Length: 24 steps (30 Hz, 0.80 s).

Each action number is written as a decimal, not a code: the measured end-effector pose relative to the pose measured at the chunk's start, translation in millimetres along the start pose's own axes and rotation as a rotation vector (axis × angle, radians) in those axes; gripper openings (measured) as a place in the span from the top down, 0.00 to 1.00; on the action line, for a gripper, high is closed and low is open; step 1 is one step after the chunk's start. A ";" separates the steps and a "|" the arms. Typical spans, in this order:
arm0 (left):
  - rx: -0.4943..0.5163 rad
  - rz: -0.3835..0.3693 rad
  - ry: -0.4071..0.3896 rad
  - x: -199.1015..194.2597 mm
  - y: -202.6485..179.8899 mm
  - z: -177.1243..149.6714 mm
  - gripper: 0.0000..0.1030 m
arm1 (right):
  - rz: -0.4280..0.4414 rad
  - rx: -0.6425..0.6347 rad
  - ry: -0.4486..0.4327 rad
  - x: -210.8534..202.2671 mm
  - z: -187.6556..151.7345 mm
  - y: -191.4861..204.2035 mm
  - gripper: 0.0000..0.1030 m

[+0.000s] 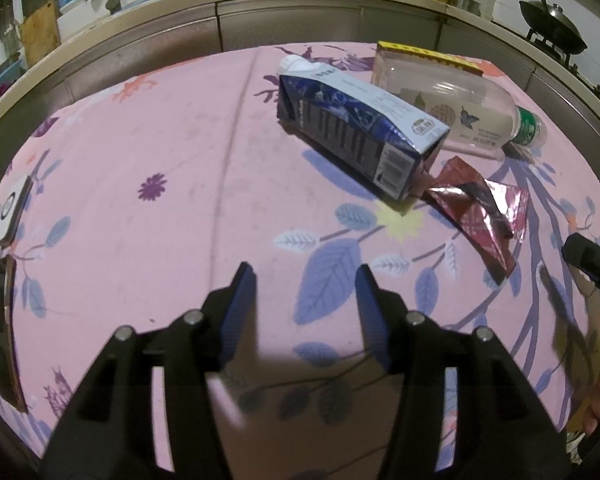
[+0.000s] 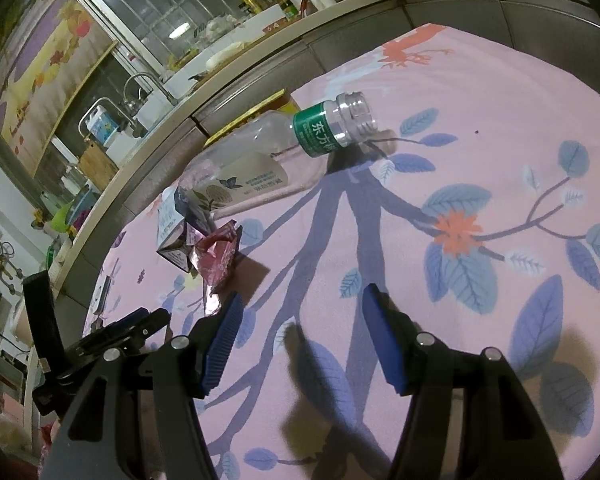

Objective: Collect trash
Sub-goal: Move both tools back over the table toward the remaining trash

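Tablecloth (image 1: 140,168), pink cotton with blue leaf print, carries all items. Clear plastic bottle with green neck label (image 2: 268,152), uncapped, lies on its side at 11 o'clock from the right gripper (image 2: 300,320). Blue-and-white drink carton (image 1: 352,136), toppled, lies at 1 o'clock from the left gripper (image 1: 304,300), touching the bottle. Crumpled red foil wrapper (image 1: 476,216) lies just beside the carton's base. Both grippers hover spread, holding nothing.
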State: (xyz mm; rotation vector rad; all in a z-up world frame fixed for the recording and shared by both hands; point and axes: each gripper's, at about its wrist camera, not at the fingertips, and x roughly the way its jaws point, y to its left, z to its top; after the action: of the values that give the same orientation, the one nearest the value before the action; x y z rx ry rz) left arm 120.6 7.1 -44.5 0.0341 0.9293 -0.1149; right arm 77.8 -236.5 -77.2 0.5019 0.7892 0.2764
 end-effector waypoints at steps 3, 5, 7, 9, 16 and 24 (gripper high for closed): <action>0.009 -0.007 -0.001 0.8 -0.1 0.0 0.45 | 0.001 0.003 -0.001 0.2 -0.8 1.0 0.42; 0.015 -0.015 0.000 2.0 -0.3 -0.1 0.40 | -0.002 -0.002 0.000 0.1 -0.4 0.7 0.42; 0.020 -0.021 -0.002 1.7 -1.6 -1.1 0.37 | -0.003 -0.004 0.000 0.1 0.0 0.2 0.42; 0.022 -0.029 -0.003 2.1 -1.2 -1.0 0.36 | -0.003 -0.004 0.000 0.0 -0.3 0.5 0.42; -0.035 -0.101 0.003 1.1 10.1 1.7 0.33 | -0.017 -0.020 0.006 -1.3 -1.6 3.3 0.42; -0.143 -0.216 -0.046 -17.4 28.7 50.4 0.26 | -0.074 -0.084 0.000 0.8 -9.1 17.3 0.42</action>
State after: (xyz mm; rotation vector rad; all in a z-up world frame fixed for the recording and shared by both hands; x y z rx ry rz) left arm 153.7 33.2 -1.0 -0.2008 0.8910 -0.2480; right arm 70.7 -218.5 -74.0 0.3926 0.7909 0.2398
